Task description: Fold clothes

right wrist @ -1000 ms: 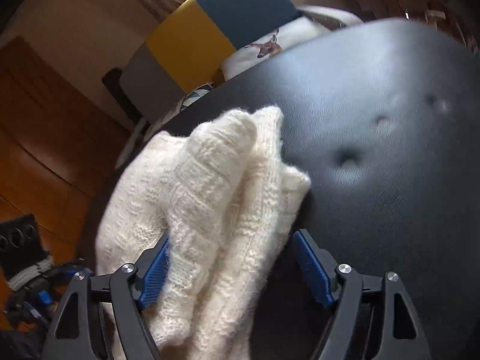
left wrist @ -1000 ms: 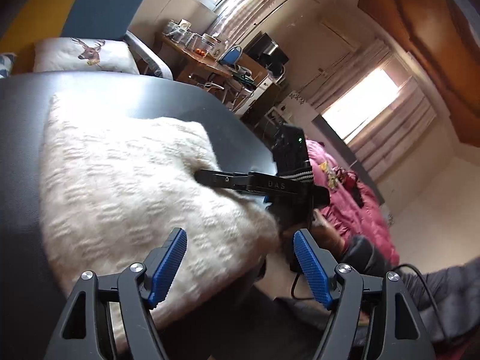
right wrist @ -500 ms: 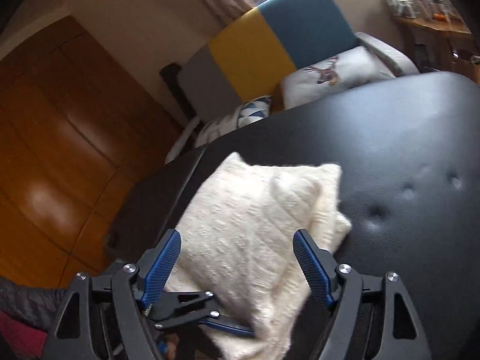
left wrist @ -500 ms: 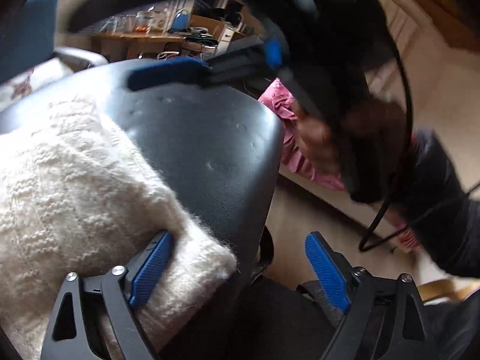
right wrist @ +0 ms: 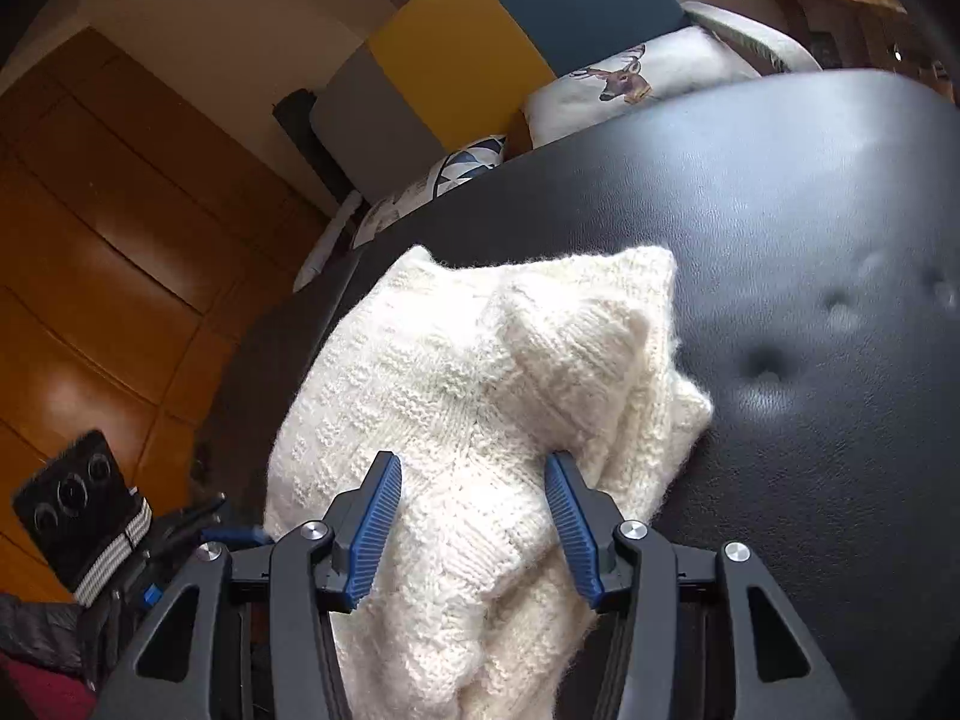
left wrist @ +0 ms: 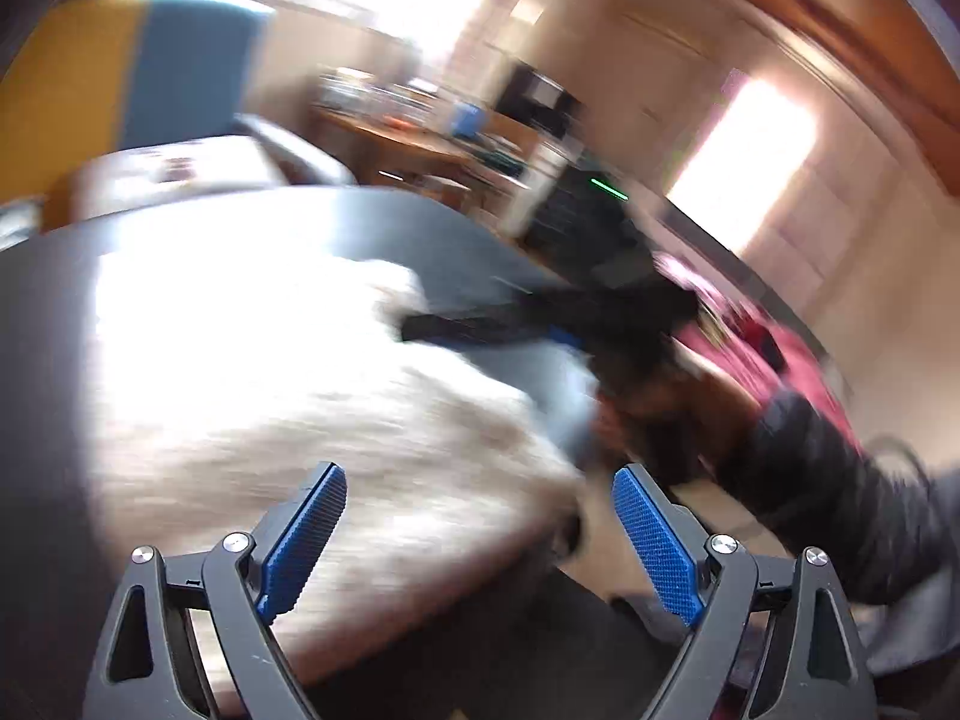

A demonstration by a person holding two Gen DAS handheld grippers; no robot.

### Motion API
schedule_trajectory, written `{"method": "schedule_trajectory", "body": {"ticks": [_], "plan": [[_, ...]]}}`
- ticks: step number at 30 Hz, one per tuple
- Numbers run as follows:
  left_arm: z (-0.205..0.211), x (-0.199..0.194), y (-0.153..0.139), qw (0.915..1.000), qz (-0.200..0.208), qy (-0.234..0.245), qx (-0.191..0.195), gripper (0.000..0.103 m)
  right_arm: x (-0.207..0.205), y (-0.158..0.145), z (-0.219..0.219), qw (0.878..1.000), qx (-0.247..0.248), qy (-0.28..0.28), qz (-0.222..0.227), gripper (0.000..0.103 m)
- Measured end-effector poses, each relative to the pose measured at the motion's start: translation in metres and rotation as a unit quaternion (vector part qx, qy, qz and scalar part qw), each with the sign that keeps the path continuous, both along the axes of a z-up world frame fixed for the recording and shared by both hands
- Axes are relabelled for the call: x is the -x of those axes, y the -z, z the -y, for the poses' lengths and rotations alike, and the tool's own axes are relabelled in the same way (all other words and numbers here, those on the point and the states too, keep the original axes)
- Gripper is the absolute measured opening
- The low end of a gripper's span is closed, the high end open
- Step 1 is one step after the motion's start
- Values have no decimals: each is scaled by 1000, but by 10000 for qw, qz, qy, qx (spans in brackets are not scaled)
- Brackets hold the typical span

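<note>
A cream knitted sweater [right wrist: 480, 372] lies folded on the black padded table [right wrist: 810, 210]. My right gripper [right wrist: 474, 474] sits low over its near end, jaws narrowed, blue pads pressing a thick fold from both sides. In the blurred left wrist view the sweater [left wrist: 252, 372] is a bright patch. The left gripper [left wrist: 480, 498] hangs open over its near edge with nothing between the pads. The right gripper [left wrist: 480, 324] shows there as a dark streak lying on the sweater's far side. The left gripper [right wrist: 222, 525] appears beyond the table's left edge.
A yellow, grey and blue chair [right wrist: 480, 42] with a deer cushion [right wrist: 630, 84] stands behind the table. A person's hand [left wrist: 660, 402] and dark sleeve [left wrist: 810, 480] are at the right. Wooden wall panels [right wrist: 120, 240] lie left. Button dimples [right wrist: 765, 360] mark the padding.
The right gripper dropped onto the sweater and its jaws narrowed around a fold. The left view swung quickly and is blurred; the left gripper stays open by the sweater's near edge.
</note>
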State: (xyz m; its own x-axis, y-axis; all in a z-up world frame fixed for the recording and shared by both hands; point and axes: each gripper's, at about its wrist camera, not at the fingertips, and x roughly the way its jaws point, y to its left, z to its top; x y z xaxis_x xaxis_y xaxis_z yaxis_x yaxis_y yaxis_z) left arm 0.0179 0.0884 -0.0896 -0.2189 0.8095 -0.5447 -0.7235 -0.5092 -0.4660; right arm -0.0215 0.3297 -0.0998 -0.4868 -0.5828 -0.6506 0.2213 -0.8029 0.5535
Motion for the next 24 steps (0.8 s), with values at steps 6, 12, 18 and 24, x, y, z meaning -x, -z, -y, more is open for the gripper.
{"method": "schedule_trajectory", "body": {"ticks": [6,12,18,24], "plan": [[25,12,21,9993,228,-293,84,92,21,-39,40,9933,-917,163,-691,57],[9,-6,48,9991,-32,-74,422,93,29,19,38,9896,-1232,619,-400,57],[27,19,14,9991,141,-346,-176,93,32,17,25,9937,-856,606,-388,57],[9,56,-2,9984,-374,-414,-129,93,69,-46,43,9956,-585,-417,-604,57]]}}
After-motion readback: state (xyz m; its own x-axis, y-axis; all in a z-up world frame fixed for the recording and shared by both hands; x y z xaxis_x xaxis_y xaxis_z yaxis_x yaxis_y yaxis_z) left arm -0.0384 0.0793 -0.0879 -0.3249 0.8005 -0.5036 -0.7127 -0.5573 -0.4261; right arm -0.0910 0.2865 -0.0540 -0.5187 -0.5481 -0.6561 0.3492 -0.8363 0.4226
